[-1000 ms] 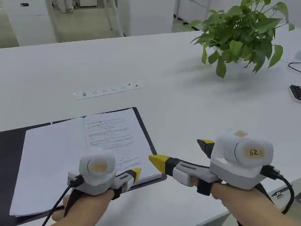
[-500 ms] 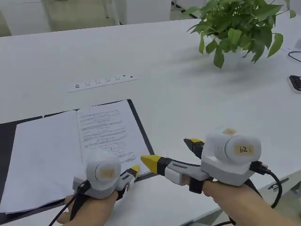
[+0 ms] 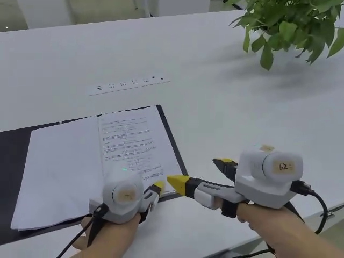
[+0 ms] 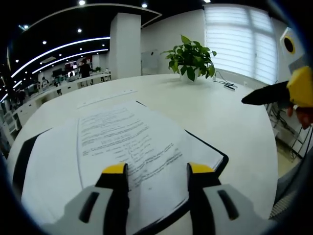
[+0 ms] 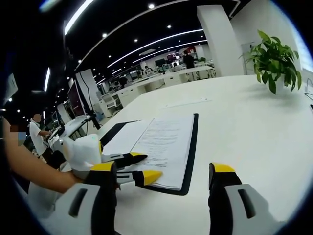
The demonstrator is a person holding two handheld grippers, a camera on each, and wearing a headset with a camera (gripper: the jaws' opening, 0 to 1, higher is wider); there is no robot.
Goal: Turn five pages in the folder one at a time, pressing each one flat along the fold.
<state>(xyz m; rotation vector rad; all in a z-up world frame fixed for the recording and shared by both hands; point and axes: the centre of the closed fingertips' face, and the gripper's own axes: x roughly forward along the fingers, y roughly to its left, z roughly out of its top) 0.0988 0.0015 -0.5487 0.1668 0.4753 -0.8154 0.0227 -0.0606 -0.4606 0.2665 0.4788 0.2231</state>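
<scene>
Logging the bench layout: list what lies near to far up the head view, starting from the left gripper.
left gripper → folder's printed page → power strip → potted plant

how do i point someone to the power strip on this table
On the big white table, find the open black folder at the near left. Just beyond its far edge lies the power strip: a long, thin white bar with a row of small dark marks, nearly the table's own colour.
</scene>
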